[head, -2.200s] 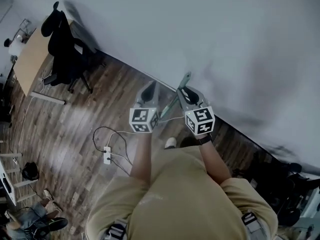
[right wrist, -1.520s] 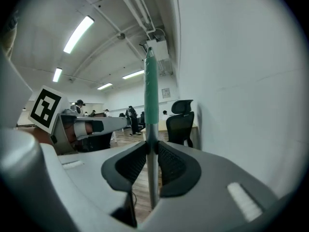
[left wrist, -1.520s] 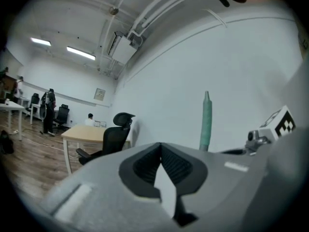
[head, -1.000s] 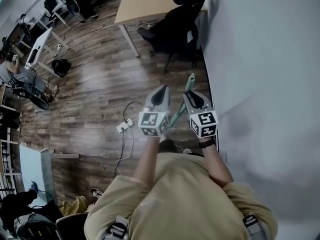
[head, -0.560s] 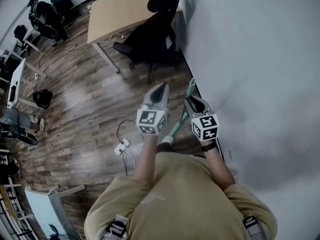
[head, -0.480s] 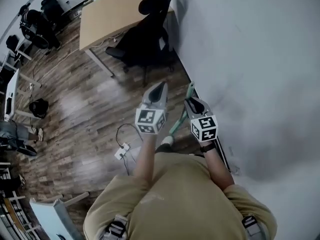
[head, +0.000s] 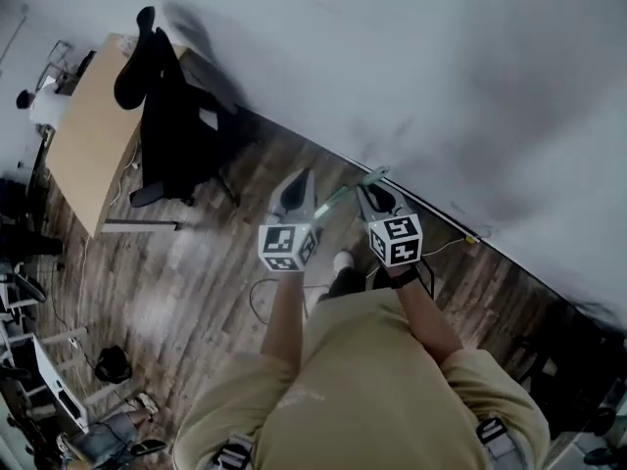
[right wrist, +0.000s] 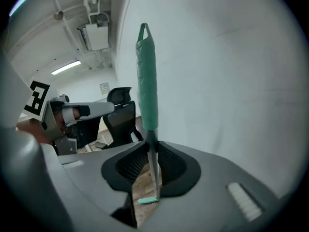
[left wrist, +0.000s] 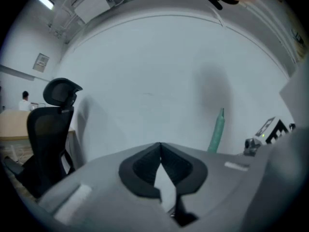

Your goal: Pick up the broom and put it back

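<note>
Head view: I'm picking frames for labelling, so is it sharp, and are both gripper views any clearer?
Head view: floor and wall smeared by motion. Left gripper view: soft, dark corners, chair hazy. Right gripper view: clearest; broom fairly crisp, ceiling lamp bright.

- Plain white wall (head: 441,67) fills the upper side, meeting a dark wood-plank floor (head: 196,292).
- Black office chair (head: 171,116) stands against that wall, beside a light wooden desk (head: 83,145).
- Strip light (right wrist: 67,67) glows on the ceiling.
</note>
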Action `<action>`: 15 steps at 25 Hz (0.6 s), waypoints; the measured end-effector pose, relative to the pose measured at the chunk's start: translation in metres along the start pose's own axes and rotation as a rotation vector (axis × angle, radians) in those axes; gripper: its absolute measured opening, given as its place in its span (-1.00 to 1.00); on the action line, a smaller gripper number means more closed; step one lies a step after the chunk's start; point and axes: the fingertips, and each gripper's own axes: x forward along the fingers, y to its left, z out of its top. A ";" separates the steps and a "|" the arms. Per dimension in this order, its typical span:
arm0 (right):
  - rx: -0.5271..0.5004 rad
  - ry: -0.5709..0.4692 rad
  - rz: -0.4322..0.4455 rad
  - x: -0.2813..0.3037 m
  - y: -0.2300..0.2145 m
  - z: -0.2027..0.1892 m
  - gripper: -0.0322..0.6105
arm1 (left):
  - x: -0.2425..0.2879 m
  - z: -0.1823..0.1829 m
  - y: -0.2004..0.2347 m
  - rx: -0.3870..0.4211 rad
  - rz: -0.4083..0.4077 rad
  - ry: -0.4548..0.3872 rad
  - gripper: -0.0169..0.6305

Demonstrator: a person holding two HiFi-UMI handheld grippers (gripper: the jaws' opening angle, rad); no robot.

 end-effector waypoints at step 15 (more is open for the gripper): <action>0.147 0.173 -0.393 -0.030 -0.189 -0.138 -0.65 | 0.126 -0.158 -0.140 -0.036 -0.313 0.316 -0.94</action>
